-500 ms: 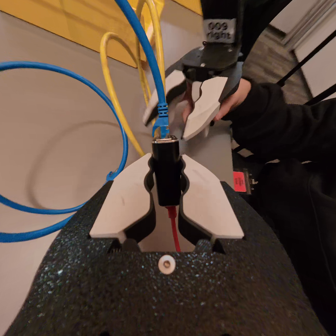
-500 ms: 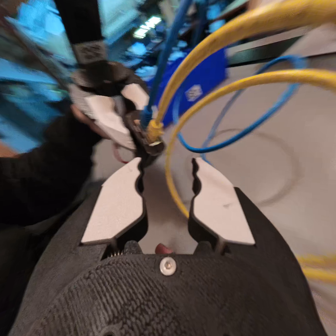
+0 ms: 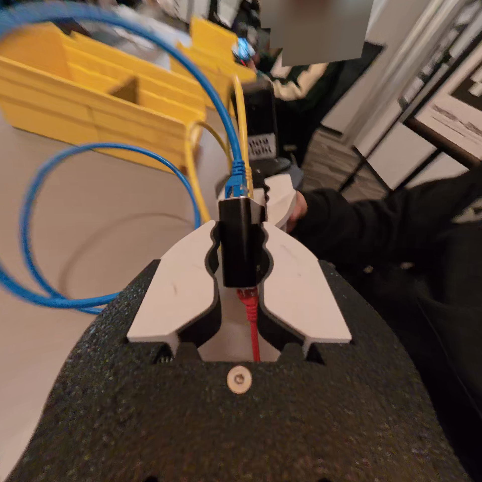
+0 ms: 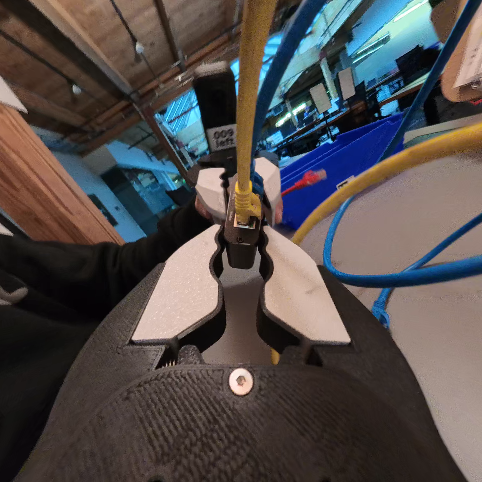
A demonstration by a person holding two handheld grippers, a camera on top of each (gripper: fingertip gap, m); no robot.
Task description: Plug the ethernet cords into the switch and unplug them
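Left tool [image 3: 239, 229] is clamped on the black switch [image 3: 238, 250], which sits upright between its white fingers [image 3: 182, 281] at frame centre in the left wrist view. Red ethernet cord [image 3: 252, 320] is plugged into the switch's near end and runs back between the fingers toward the camera. Blue ethernet cord [image 3: 236, 172] and yellow ethernet cord [image 3: 243, 125] are both seated in the far end, side by side, blue on the left.

Right tool [image 4: 241, 232] grips the same switch [image 4: 241, 250] from the opposite side, tips pressed on its end (both tools share the one part). In the right wrist view the yellow plug [image 4: 243, 200] sits in a port at centre, its cord rising straight to the top edge; the blue cord goes up just right of it.

Blue cord loops wide over the pale table [image 3: 91, 208] at left of the left wrist view. Yellow bin [image 3: 91, 104] sits upper left. Blue bin [image 4: 339, 167] is centre right in the right wrist view, with a loose red plug [image 4: 310, 177] in front of it, blurred. A loose blue plug [image 4: 380, 310] hangs at lower right.

A person's dark sleeve [image 3: 365, 229] shows at right.
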